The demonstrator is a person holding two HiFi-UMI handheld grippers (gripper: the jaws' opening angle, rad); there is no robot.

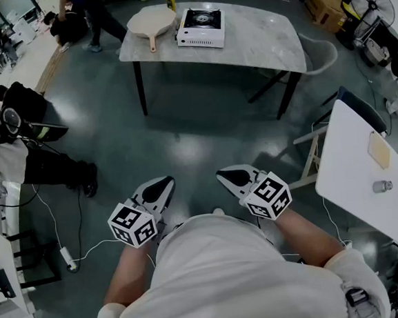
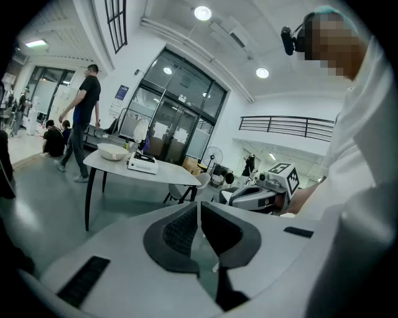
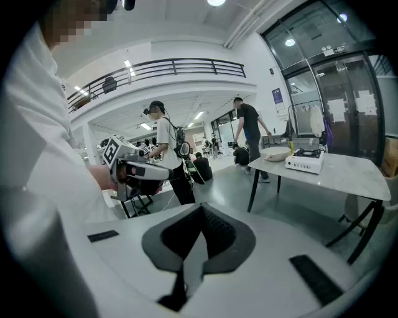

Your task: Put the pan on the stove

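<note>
A cream pan with a wooden handle lies on the far grey table, just left of a white portable stove. Both grippers are held close to the person's body, far from that table. My left gripper is shut with nothing in it, and so is my right gripper. In the left gripper view the jaws meet, with the pan and stove far off. The right gripper view shows closed jaws, the pan and the stove at the right.
A white table with a small jar and a pad stands at the right, with a chair behind it. People stand at the left and near the far table. A cable and power strip lie on the grey floor.
</note>
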